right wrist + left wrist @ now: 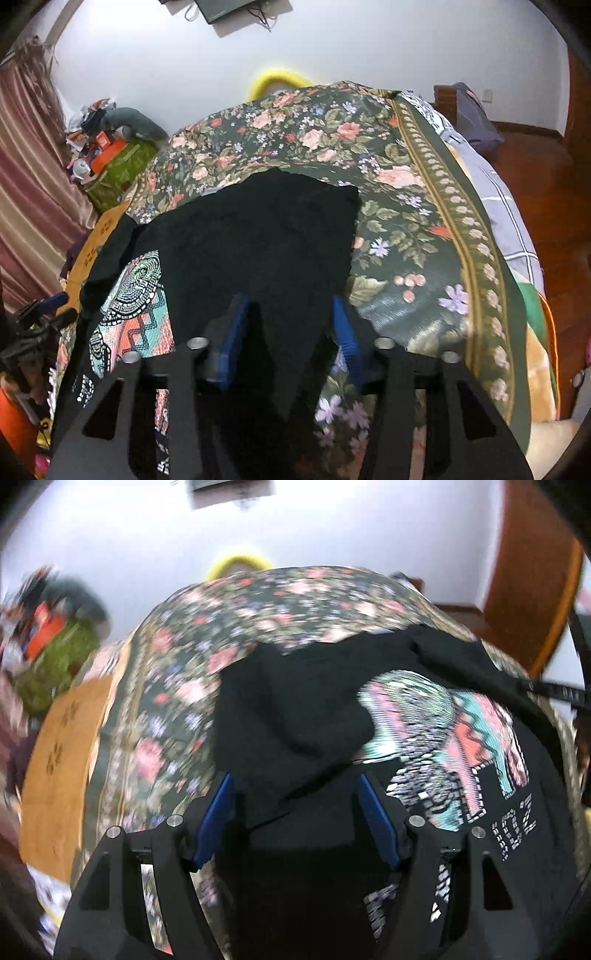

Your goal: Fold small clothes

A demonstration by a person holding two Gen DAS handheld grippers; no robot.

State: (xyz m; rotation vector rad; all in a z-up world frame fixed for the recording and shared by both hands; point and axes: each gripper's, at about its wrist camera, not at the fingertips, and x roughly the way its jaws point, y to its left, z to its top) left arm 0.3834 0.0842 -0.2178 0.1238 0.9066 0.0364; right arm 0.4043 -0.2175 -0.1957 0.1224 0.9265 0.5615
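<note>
A black T-shirt [295,709] with a pink, teal and white print [454,731] lies on a floral bedspread [192,672]; one side is folded in over the print. My left gripper [297,812] hovers over the folded black part, jaws wide open, blue pads [216,812] clear of the cloth. In the right wrist view the same shirt [258,236] fills the middle, its print [136,295] at the left. My right gripper [288,332] is over the shirt's right edge, jaws apart, black cloth between the pads [345,332], which do not press on it.
The bedspread [406,206] covers a bed, with a grey checked sheet [498,199] at its right side and wooden floor [535,155] beyond. A cluttered green box [118,158] and a curtain [26,166] stand left. A yellow ring [273,79] shows behind the bed.
</note>
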